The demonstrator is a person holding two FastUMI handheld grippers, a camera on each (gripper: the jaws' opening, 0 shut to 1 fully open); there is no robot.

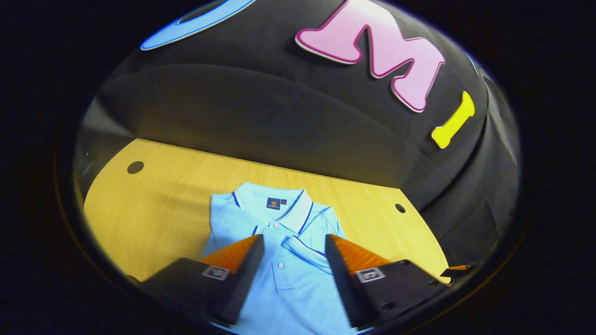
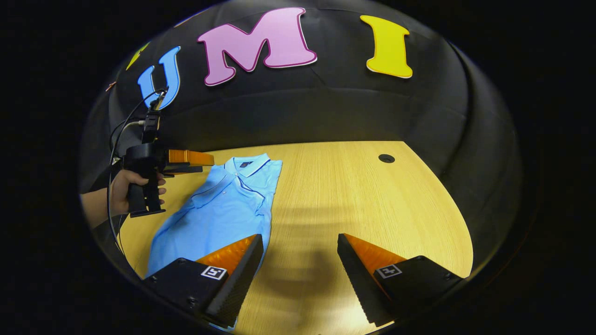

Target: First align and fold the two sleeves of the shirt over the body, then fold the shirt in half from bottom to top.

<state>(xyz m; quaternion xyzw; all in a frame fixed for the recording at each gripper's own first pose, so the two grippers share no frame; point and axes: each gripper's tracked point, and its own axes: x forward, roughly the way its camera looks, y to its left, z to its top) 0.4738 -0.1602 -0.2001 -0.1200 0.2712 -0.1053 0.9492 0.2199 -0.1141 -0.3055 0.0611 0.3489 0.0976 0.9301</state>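
A light blue polo shirt (image 1: 284, 274) lies flat on the wooden table (image 1: 153, 209), collar toward the booth wall. It looks narrow, with a sleeve folded across its chest. My left gripper (image 1: 293, 239) hovers open above the shirt's chest, and nothing is between its fingers. In the right gripper view the shirt (image 2: 219, 204) lies at the left, and a hand (image 2: 118, 188) holds the left gripper (image 2: 210, 161) over its collar end. My right gripper (image 2: 300, 239) stands open over bare table (image 2: 354, 195), just right of the shirt's lower edge.
Round cable holes are set into the tabletop (image 1: 135, 167) (image 1: 400, 208) (image 2: 386, 158). The black cloth wall curves round the back and sides of the table. A cable runs up from the left gripper (image 2: 122, 128). Bare wood spreads to the right of the shirt.
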